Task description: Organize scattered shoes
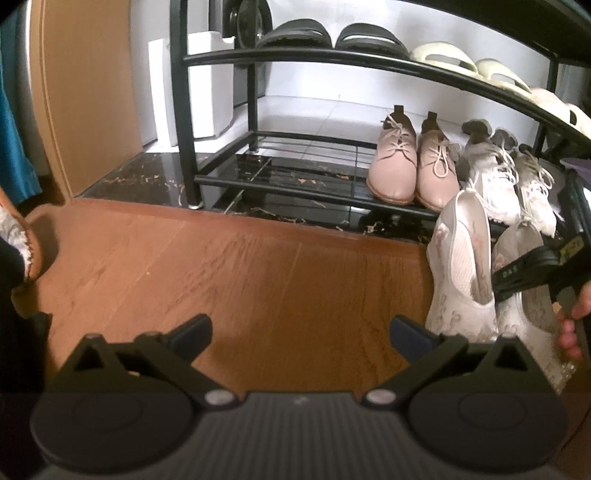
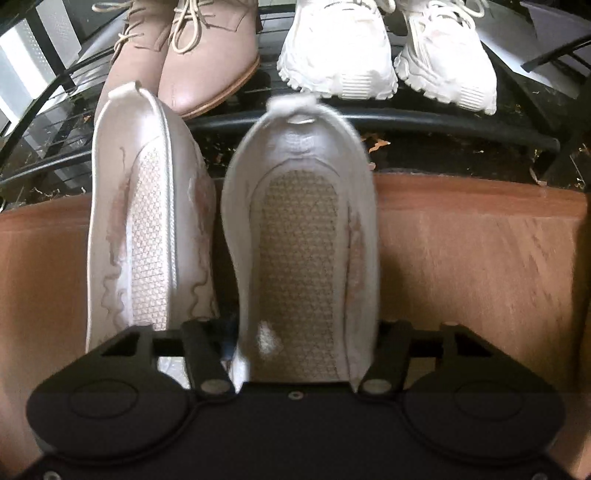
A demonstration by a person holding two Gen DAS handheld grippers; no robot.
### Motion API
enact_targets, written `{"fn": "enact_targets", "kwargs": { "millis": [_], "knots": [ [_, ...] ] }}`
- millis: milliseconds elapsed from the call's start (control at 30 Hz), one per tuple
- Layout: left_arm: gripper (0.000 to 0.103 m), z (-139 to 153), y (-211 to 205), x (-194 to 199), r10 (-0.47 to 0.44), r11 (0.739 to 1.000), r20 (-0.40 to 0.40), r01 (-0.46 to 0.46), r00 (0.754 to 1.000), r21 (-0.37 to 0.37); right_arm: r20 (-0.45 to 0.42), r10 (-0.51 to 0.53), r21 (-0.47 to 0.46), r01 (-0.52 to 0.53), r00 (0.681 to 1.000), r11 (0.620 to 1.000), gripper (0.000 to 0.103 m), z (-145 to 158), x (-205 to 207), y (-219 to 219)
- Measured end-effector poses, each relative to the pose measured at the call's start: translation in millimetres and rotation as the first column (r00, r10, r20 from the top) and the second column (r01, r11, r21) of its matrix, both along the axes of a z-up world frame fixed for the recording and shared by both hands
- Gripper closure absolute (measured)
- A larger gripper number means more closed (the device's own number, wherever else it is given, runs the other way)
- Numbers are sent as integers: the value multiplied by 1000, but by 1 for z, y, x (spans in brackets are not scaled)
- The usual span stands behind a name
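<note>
Fingers (image 2: pixel 207 354) flanking white slip-on's (image 2: pixel 301 258) heel

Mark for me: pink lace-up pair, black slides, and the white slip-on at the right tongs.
pink lace-up pair (image 1: pixel 393 166), left wrist view, left shoe's toe upper
black slides (image 1: pixel 295 35), left wrist view, left slide's strap
white slip-on (image 2: pixel 301 258), right wrist view, insole

Matte black tongs (image 1: pixel 301 334) with silver pivot screws (image 1: pixel 220 397).

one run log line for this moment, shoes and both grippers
left gripper: open, empty | right gripper: straddling right white slip-on shoe | black metal shoe rack: not yet loaded
</note>
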State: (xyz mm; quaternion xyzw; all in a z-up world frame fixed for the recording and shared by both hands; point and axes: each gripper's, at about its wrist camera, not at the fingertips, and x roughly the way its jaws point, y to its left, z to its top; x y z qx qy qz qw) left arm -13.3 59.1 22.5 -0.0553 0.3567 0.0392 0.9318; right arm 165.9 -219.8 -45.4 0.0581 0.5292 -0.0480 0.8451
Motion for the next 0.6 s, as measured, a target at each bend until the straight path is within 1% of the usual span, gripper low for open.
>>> {"fn": "enact_targets", "kwargs": {
  "millis": [133, 200, 267, 367, 433, 500, 533, 600],
  "knots": [
    [1, 4, 4, 2, 11, 999, 10, -11, 1000, -32, 64, -56, 11, 55, 996, 998, 46, 22, -12, -13],
    [1, 7, 5, 0, 13, 999, 19, -12, 1000, -44, 91, -100, 30, 98, 991, 995, 46, 39, -20, -18],
    [1, 10, 6, -1, 21, 999, 27, -20, 999, -50, 130, -100, 31, 97, 986, 995, 46, 62, -27, -14],
    [1, 15, 7, -4, 41, 998, 39, -39, 998, -46, 200, -70, 74, 56, 977, 996, 46, 101, -35, 5],
    [1, 18, 11, -5, 62, 997, 51, -59, 997, -43, 237, -18, 123, -11, 971, 992, 46, 118, -36, 29],
    [1, 19, 15, -5, 86, 995, 54, -84, 995, -44, 252, 36, 169, -81, 967, 982, 46, 125, -34, 55],
    [1, 19, 18, -4, 107, 993, 56, -104, 993, -47, 248, 50, 192, -99, 967, 976, 46, 124, -32, 65],
    [1, 18, 23, -4, 136, 990, 56, -133, 989, -50, 223, 57, 240, -111, 973, 964, 46, 112, -22, 84]
  ]
}}
